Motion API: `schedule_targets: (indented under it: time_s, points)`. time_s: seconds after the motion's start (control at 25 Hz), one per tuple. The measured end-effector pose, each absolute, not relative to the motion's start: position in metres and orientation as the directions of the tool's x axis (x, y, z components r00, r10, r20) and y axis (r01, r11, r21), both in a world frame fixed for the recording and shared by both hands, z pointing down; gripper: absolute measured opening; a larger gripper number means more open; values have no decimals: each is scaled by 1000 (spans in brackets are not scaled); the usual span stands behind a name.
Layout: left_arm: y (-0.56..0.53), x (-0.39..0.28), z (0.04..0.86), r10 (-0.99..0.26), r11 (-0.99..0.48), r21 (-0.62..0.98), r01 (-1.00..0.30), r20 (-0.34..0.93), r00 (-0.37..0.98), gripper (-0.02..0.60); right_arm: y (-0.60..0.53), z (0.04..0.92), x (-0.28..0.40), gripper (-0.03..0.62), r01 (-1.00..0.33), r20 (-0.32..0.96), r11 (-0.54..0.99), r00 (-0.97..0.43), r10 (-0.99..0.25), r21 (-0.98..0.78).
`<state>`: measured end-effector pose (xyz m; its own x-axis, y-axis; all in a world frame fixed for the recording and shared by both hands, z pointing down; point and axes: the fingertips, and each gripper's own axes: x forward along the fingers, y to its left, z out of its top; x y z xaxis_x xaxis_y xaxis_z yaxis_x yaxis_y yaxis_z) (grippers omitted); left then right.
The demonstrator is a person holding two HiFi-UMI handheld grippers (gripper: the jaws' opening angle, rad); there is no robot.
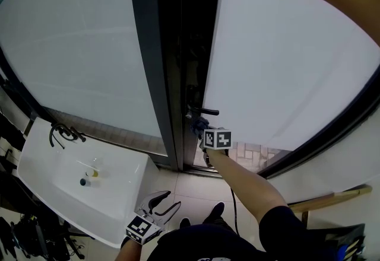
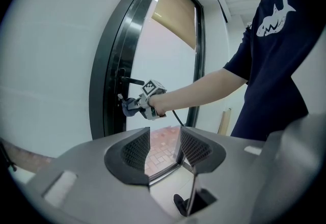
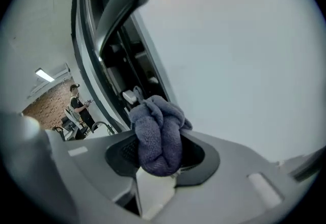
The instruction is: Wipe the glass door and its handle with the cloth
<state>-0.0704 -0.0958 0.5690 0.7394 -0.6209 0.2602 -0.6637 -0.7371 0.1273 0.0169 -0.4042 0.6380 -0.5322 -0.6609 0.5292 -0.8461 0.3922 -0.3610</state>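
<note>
My right gripper is shut on a bunched blue-grey cloth. The cloth sits just below the black lever handle of the glass door, close to the door's edge and latch. The handle shows as a short dark bar above the gripper in the head view. From the left gripper view, the right gripper holds the cloth under the handle. My left gripper hangs low by my body, open and holding nothing, its jaws pointing toward the door.
A white washbasin with a black tap stands at the lower left. The dark door frame runs down the middle. A wooden pole leans at the lower right. A tiled floor lies beyond the glass.
</note>
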Motion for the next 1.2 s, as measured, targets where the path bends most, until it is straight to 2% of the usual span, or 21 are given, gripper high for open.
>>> schedule_targets:
  time_s: [0.08,0.28,0.56,0.88,1.2]
  points:
    - [-97,-69,569,-618,-738,128,-663,265,740,184,-401,648,11,149,-835,530,401,-550,-645,-378]
    - [-100,-66,566,-616,-736,133,-663,275,738,184,-417,636,-13,149,-786,443,420,-607,-660,-453]
    - [-102,-73,574,-631,-712,139,-689,305,713,184,-436,633,-22,149,-765,400,373,-608,-685,-525]
    - [-113,-74,575,-636,-704,144,-695,305,708,184,-437,639,-27,144,-814,501,426,-580,-643,-396]
    - [-117,-72,574,-640,-705,130,-698,309,704,184,-438,661,-28,144,-837,555,400,-547,-627,-374]
